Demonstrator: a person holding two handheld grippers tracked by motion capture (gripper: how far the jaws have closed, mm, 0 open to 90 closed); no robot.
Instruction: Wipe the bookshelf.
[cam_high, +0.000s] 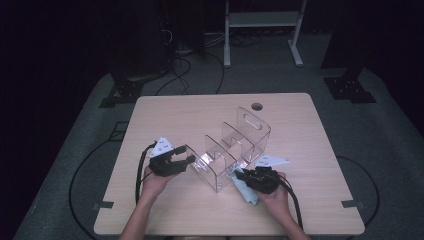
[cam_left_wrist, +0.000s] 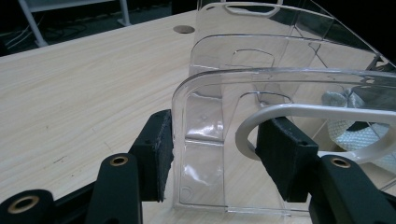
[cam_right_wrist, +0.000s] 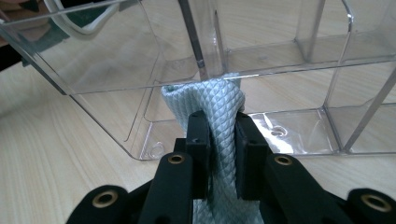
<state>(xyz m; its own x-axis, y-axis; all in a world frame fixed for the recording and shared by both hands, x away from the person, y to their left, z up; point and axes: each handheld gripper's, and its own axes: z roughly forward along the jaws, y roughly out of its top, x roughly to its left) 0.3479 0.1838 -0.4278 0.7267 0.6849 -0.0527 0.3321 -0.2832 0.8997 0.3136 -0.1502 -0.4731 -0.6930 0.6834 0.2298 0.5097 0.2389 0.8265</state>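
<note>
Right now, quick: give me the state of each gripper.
Left gripper: closed on the end wall of the clear organizer.
Right gripper: closed on the light blue cloth, pressed against the organizer's side.

So the high view sits above the person's edge of the table (cam_high: 165, 112), looking forward and down, far enough back that the whole tabletop plus the dark floor and a rack's legs behind it fit in. The left gripper view rides low just behind its own jaws and looks across the wood toward the far edge, super close to the end wall of the clear organizer (cam_left_wrist: 224, 140). The right gripper view is just as close, angled down over its jaws at that organizer's long side (cam_right_wrist: 261, 70). All three share the organizer (cam_high: 235, 150) and the tabletop around it.
</note>
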